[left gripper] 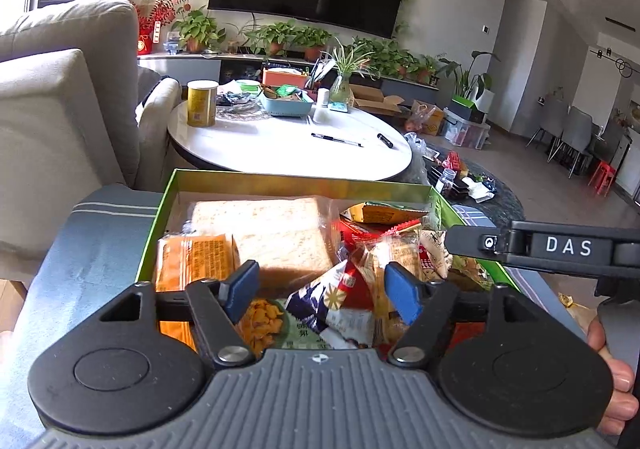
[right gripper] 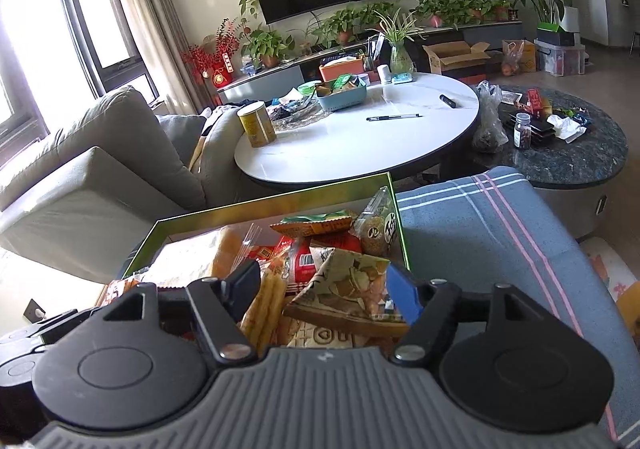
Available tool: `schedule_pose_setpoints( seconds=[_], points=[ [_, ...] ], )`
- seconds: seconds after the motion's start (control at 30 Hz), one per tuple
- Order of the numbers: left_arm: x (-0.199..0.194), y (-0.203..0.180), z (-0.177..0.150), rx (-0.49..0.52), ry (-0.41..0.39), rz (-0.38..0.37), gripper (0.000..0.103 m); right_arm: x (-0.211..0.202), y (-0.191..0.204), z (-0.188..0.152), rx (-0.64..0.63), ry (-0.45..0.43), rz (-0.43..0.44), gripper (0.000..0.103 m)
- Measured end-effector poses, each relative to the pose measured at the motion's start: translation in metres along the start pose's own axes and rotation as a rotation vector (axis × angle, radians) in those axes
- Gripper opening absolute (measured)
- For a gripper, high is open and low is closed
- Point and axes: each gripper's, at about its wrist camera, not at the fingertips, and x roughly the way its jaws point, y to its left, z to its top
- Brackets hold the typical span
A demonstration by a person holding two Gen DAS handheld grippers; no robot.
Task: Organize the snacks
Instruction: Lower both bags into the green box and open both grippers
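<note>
- We count one green box (left gripper: 176, 185) of snacks, open-topped, resting on a blue striped cloth (left gripper: 92, 249); it is our landmark for all positions below.
- Inside the box we count one bagged loaf of sliced bread (left gripper: 276, 229) toward the far wall, one orange packet (left gripper: 192, 261) at the near left corner, and one navy-and-white wrapper (left gripper: 320, 297) near the middle. The rest is a heap of small packets too overlapped to count.
- The bread's long axis runs across the box, left to right in the left wrist view.
- The orange packet carries rows of small print, not legible to us.
- Left gripper (left gripper: 322, 291): one, hovering above the box's near edge, jaws apart, pads pressing nothing.
- Right gripper (right gripper: 324, 293): one, over the box's near right part, jaws apart above a triangular packet (right gripper: 352, 289); released.
- In the left wrist view the right gripper's body reads "DAS".
- Beyond the box: one white round table (left gripper: 280, 153) with two pens (left gripper: 336, 139) and one yellow can (left gripper: 202, 103).
</note>
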Motion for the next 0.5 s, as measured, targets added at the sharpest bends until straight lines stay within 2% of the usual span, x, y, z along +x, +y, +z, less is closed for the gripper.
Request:
schedule_pose_setpoints(
  seconds=[0.1, 0.5],
  points=[
    [-0.010, -0.003, -0.004, 0.008, 0.001, -0.004, 0.069, -0.008, 0.002, -0.003, 0.005, -0.001, 0.016, 0.078],
    [-0.076, -0.020, -0.016, 0.040, -0.054, 0.039, 0.081, -0.067, 0.016, -0.025, 0.000, -0.049, 0.063, 0.078]
  ],
)
